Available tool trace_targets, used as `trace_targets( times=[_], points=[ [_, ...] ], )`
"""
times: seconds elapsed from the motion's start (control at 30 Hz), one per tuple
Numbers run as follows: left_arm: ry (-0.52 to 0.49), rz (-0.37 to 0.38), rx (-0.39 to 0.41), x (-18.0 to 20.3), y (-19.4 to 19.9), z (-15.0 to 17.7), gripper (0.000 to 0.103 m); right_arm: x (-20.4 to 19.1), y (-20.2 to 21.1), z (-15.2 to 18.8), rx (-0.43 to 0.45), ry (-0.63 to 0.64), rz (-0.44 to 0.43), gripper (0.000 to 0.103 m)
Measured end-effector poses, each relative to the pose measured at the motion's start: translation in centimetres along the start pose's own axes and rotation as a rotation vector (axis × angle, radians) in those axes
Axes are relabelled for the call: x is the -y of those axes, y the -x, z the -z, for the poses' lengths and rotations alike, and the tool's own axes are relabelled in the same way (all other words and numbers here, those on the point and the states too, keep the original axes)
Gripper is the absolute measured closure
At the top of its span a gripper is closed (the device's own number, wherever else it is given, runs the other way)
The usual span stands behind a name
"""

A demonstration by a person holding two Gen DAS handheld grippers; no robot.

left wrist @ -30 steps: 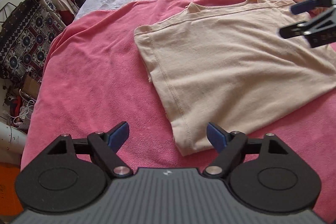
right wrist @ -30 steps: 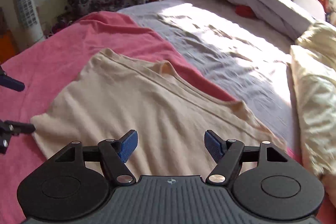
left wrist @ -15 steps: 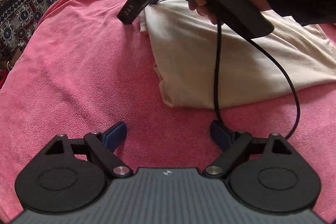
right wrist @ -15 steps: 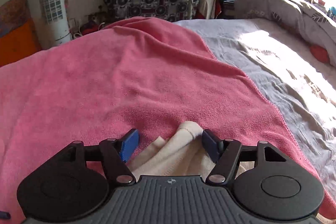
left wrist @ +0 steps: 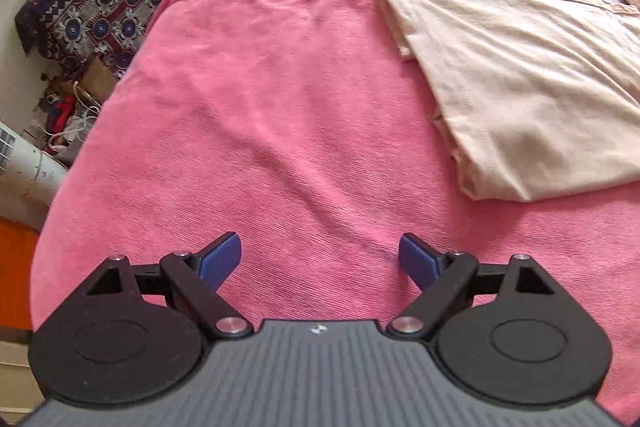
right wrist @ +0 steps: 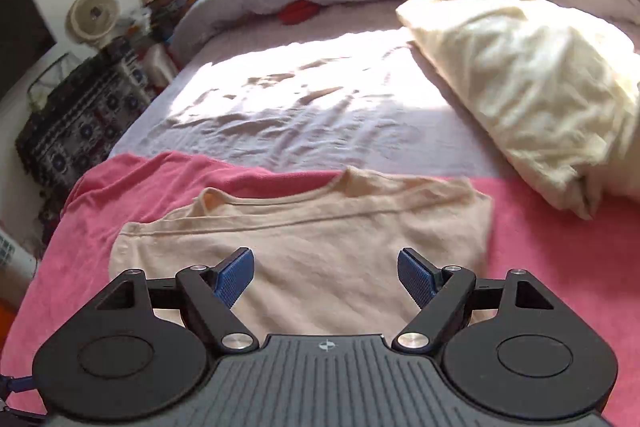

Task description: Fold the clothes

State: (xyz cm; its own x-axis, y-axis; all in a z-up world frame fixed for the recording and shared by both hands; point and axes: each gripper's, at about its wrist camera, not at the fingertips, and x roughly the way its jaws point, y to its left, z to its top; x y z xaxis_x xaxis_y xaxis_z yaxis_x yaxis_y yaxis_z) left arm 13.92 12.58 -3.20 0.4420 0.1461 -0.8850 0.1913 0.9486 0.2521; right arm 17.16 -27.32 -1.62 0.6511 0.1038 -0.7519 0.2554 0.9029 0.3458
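— Now, where is the shirt lying?

— It is lying folded on the pink blanket (left wrist: 256,115), a beige shirt (left wrist: 520,75) spread flat, its collar pointing toward the far side where the grey sheet (right wrist: 304,107) is catching sunlight. A cream pillow (right wrist: 528,91) is resting to the far right.

— And what are your grippers doing?

— I am holding my left gripper (left wrist: 320,259) over bare blanket, well to the left of the shirt, jaws standing wide and gripping nothing. I am hovering my right gripper (right wrist: 326,275) over the shirt's near half; its jaws have just been opening further, and nothing is pinched between the blue pads (right wrist: 234,277).
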Motion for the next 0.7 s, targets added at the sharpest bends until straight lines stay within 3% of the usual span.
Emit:
trace_targets(
  times=[0.1,0.17,0.27,0.37,0.53,0.6,0.7],
  points=[
    [-0.060,-0.018,0.059,1.0,0.4,-1.8,0.016,7.7,3.6,4.3,-0.004,-0.317,0.033,0.024],
    [-0.102,0.010,0.104,3.3,1.1,-3.6,0.016,11.4,5.1,7.8,0.002,-0.504,0.018,0.024],
    [-0.142,0.102,0.148,7.7,1.7,-6.3,0.016,13.7,5.4,12.0,0.007,-0.707,-0.049,0.024],
    [-0.192,0.180,0.198,12.3,2.1,-8.3,0.016,13.6,4.6,14.8,0.023,-0.774,-0.111,0.024],
    [-0.271,0.277,0.275,18.7,1.9,-11.0,0.015,12.8,3.1,14.5,0.113,-0.765,-0.162,0.021],
    [-0.287,0.290,0.264,20.6,0.6,-11.4,0.015,12.1,2.2,13.2,0.120,-0.662,-0.140,0.021],
    [-0.260,0.233,0.133,22.3,-4.1,-11.3,0.008,9.1,0.8,11.5,0.120,-0.361,-0.046,0.015]
  ],
)
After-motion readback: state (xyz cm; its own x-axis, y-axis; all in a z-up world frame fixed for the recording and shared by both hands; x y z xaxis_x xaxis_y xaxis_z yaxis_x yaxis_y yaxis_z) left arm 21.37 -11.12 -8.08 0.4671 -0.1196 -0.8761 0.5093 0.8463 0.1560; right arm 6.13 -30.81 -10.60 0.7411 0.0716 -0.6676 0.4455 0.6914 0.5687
